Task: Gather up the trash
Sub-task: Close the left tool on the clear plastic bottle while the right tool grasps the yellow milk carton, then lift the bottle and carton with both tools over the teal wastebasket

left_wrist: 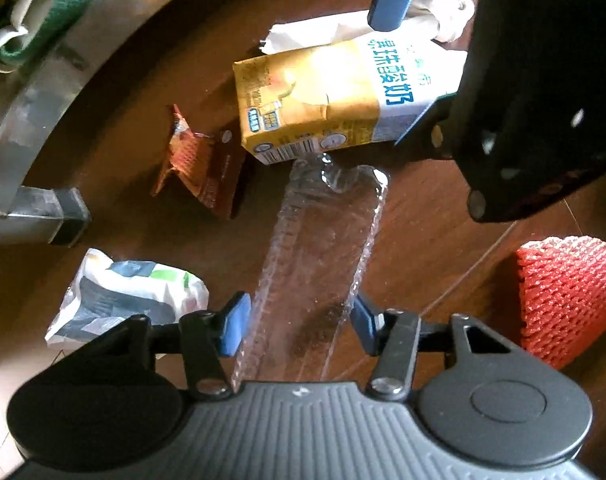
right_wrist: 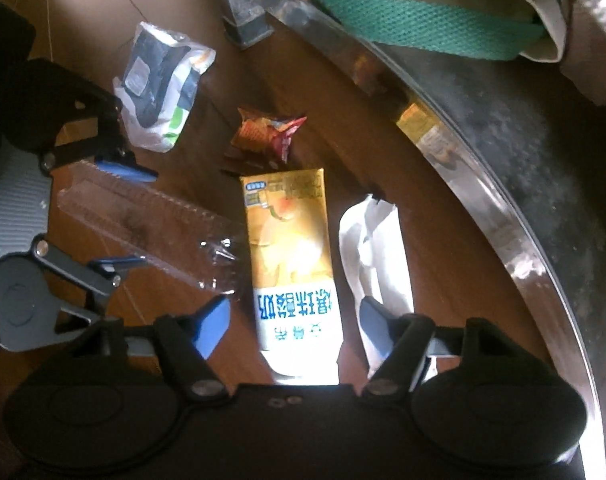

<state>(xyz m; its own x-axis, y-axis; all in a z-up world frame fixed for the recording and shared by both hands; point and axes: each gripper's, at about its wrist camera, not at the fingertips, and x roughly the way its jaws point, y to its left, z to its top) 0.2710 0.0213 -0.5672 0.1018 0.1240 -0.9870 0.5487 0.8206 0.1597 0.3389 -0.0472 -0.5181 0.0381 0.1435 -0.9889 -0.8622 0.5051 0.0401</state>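
Observation:
Trash lies on a dark wooden floor. A long clear plastic tray (left_wrist: 319, 248) (right_wrist: 143, 220) runs between the fingers of my left gripper (left_wrist: 301, 324) (right_wrist: 123, 216), and its blue pads (left_wrist: 235, 326) rest against both long edges. A yellow and white milk carton (right_wrist: 291, 248) (left_wrist: 315, 100) lies flat between the fingers of my right gripper (right_wrist: 295, 328). That gripper is open, with a gap on each side of the carton. In the left wrist view, the right gripper's body (left_wrist: 535, 92) hangs over the carton's white end.
A crumpled white paper (right_wrist: 375, 240) (left_wrist: 315, 32) lies beside the carton. An orange snack wrapper (left_wrist: 195, 164) (right_wrist: 271, 132), a white and green bag (left_wrist: 131, 296) (right_wrist: 163, 84) and a red foam net (left_wrist: 563, 296) lie around. A curved metal frame (right_wrist: 503, 220) (left_wrist: 35, 120) with a green strap (right_wrist: 423, 24) borders the floor.

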